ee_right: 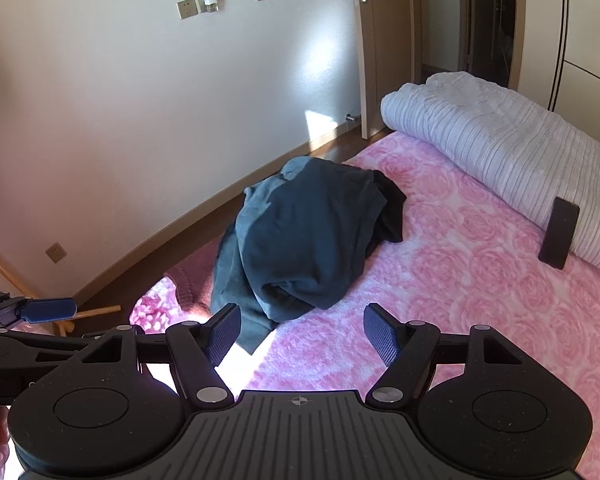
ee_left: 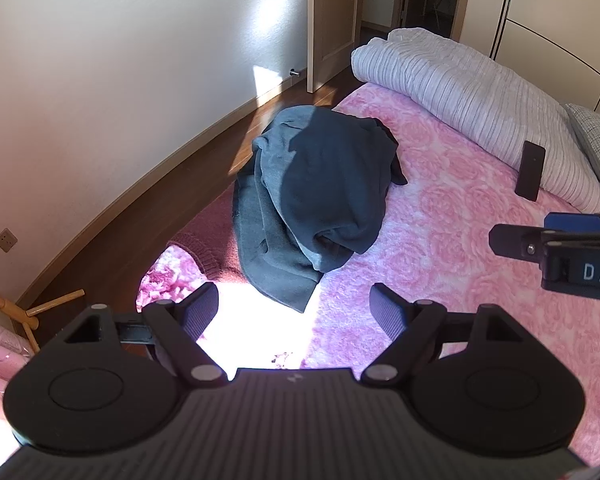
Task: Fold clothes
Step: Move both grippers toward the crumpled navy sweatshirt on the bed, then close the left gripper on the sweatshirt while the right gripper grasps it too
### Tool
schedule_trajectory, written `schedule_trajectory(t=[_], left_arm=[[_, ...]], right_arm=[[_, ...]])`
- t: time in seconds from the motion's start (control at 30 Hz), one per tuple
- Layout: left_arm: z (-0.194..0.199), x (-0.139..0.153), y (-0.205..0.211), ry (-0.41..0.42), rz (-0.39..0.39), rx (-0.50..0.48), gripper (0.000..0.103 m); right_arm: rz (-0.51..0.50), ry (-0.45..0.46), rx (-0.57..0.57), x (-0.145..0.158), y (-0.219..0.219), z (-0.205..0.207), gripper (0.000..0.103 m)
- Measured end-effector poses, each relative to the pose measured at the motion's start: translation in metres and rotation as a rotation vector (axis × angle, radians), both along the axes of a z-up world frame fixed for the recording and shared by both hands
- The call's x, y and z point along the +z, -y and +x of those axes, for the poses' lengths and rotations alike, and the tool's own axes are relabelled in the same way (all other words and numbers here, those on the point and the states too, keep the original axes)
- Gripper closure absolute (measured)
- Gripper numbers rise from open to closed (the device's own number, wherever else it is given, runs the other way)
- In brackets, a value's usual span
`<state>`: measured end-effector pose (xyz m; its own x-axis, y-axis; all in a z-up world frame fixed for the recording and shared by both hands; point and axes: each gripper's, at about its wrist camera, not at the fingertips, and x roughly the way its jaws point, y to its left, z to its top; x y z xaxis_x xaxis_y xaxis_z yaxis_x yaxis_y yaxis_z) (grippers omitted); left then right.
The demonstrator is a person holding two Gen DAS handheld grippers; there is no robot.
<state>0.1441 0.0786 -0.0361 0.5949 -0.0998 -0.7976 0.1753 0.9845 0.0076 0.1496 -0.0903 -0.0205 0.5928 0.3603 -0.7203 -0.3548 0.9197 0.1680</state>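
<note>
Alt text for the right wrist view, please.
A crumpled dark teal fabric garment lies heaped on a pink rose-patterned fleece bedspread, just beyond the open, empty right hand-held gripper. A rolled white striped duvet lies behind.

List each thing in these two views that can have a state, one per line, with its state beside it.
Left gripper: open, holding nothing.
Right gripper: open, holding nothing.
Dark teal garment: crumpled in a heap, unfolded, draped over the bed's edge.
Black garment: bunched under the teal one, mostly hidden.
White quilt: rolled along the bed's far side.
Door: open.
</note>
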Motion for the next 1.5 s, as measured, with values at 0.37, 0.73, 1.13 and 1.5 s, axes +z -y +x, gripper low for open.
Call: schedule_trajectory(t=[0.37, 0.73, 1.13, 1.5], left_arm=[[0.002, -0.004, 0.017, -0.006, 0.009, -0.009, 0.023], [0.004, -0.008, 0.034, -0.019, 0.004, -0.009, 0.023], [0.008, -0.010, 0.049, -0.050, -0.039, 0.042, 0.023], [0.007, -0.012, 0.055, -0.054, -0.078, 0.127, 0.023]], right_arm=[[0.037, -0.056, -0.022, -0.004, 0.018, 0.012, 0.032], [0.020, -0.068, -0.052, -0.005, 0.031, 0.021, 0.032], [0.025, -0.077, -0.042, -0.006, 0.046, 0.032, 0.032], [0.034, -0.074, 0.009, -0.010, 0.061, 0.039, 0.032]])
